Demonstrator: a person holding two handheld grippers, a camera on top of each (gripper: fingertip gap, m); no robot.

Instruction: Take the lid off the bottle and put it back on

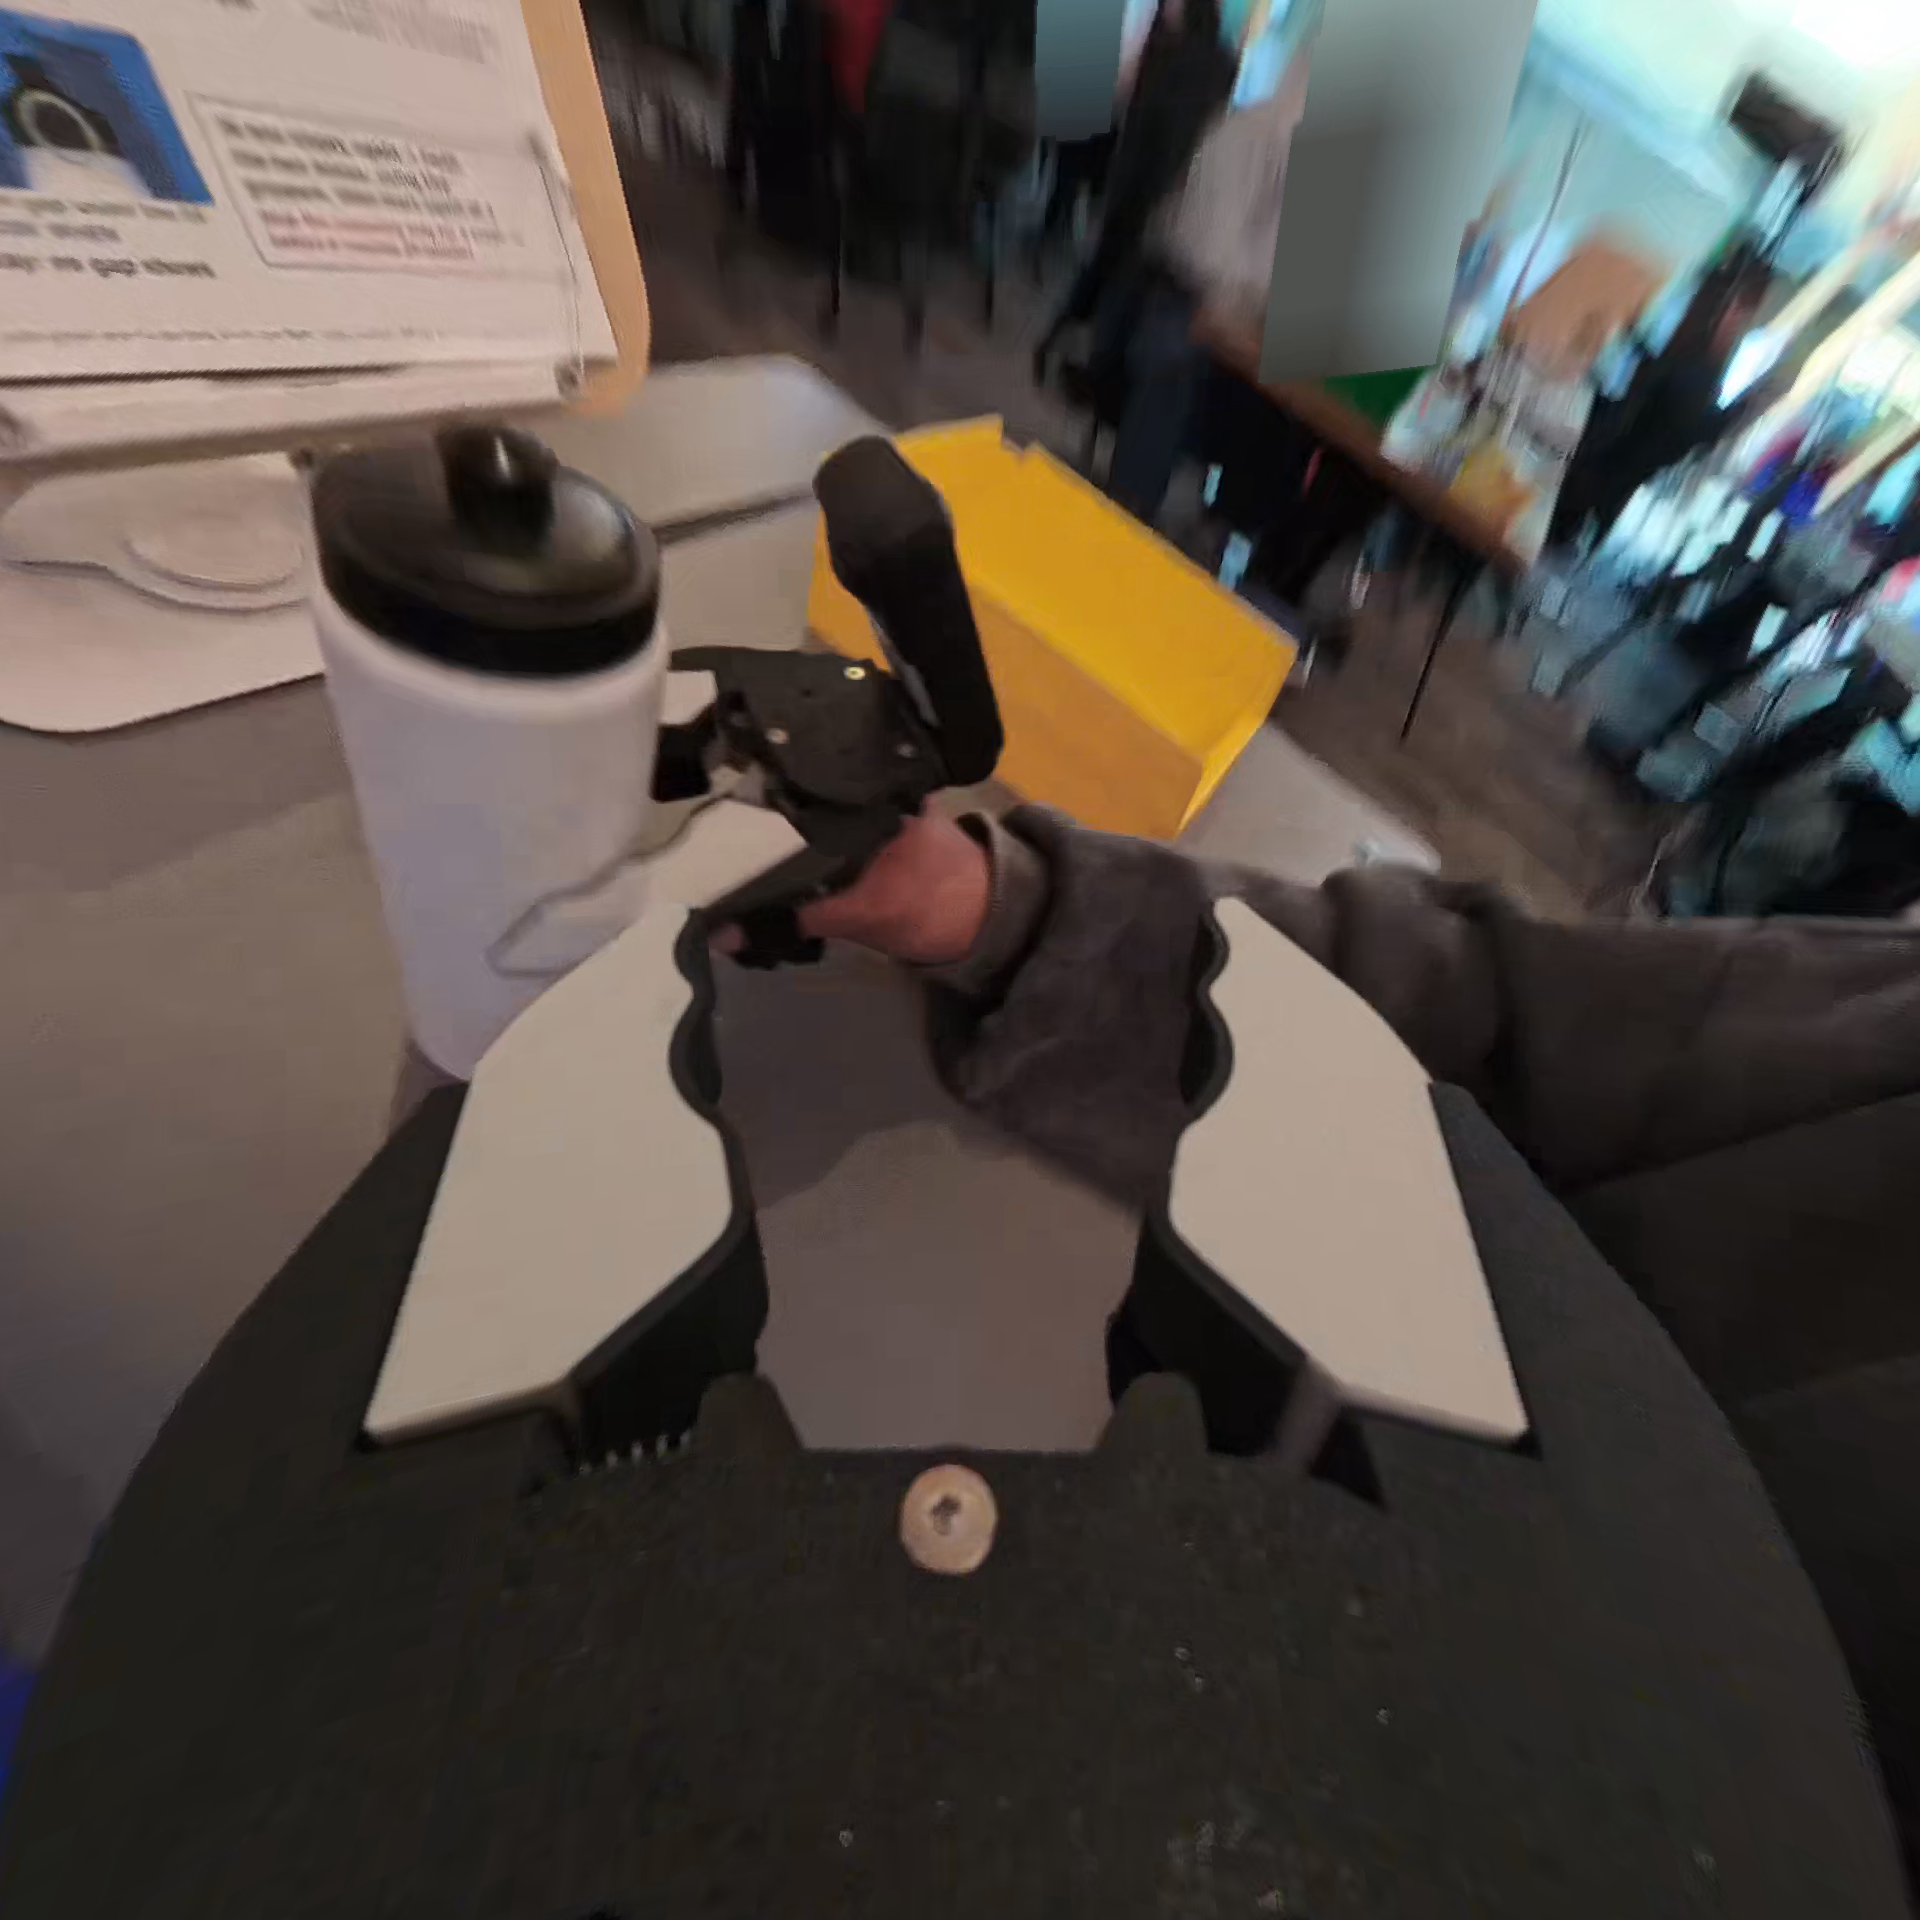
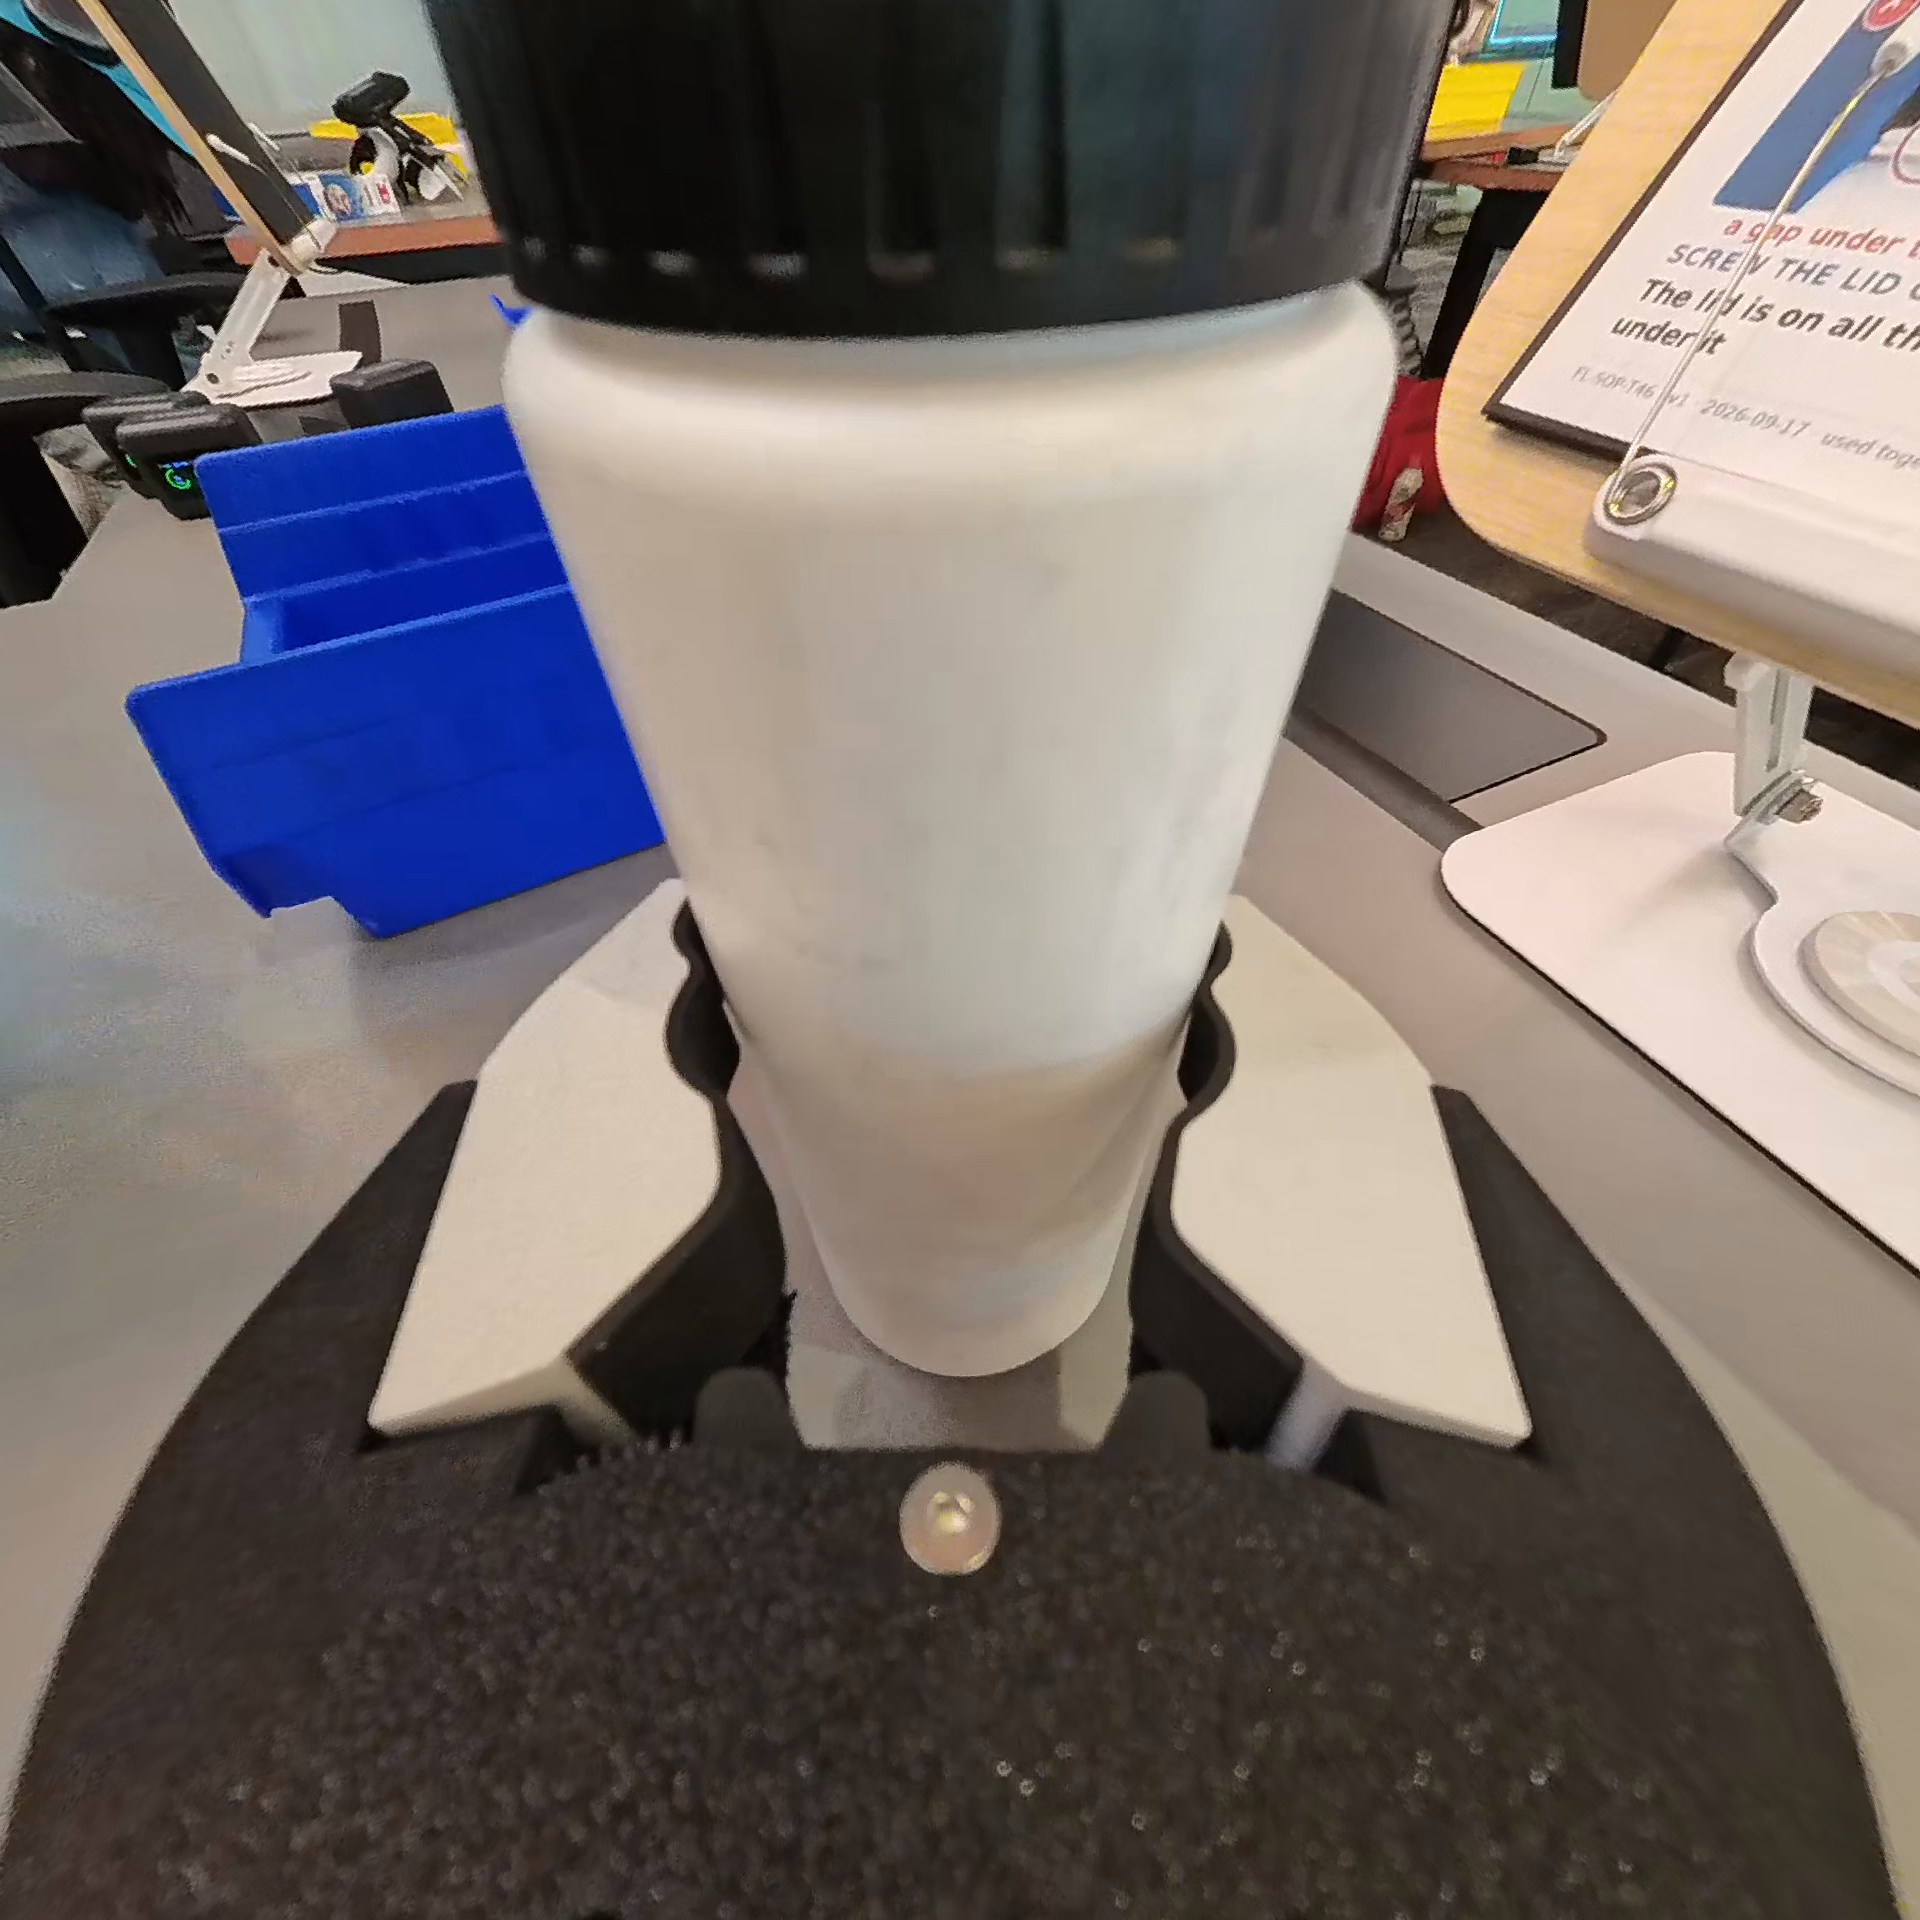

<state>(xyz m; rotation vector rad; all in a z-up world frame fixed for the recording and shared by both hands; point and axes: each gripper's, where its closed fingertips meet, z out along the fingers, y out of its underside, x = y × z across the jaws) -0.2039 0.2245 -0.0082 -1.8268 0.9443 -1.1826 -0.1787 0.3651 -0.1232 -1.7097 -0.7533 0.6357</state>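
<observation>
The right gripper point(image 2: 951, 1049) clamps the white bottle point(image 2: 956, 727) standing upright on the grey table point(image 2: 156, 987) (black lid point(image 2: 935, 156) on), while the left gripper point(image 1: 951, 997) hangs nearby, jaws apart and empty.

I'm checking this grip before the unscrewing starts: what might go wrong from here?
1. The right gripper clasps the white bottle low on its body, far below the black lid; twisting the lid might tip or spin the bottle.
2. The left gripper is open and off to the bottle's side, with a sleeve beyond its fingers, so it may snag.
3. The document stand sits close by; a swing might knock it.
</observation>
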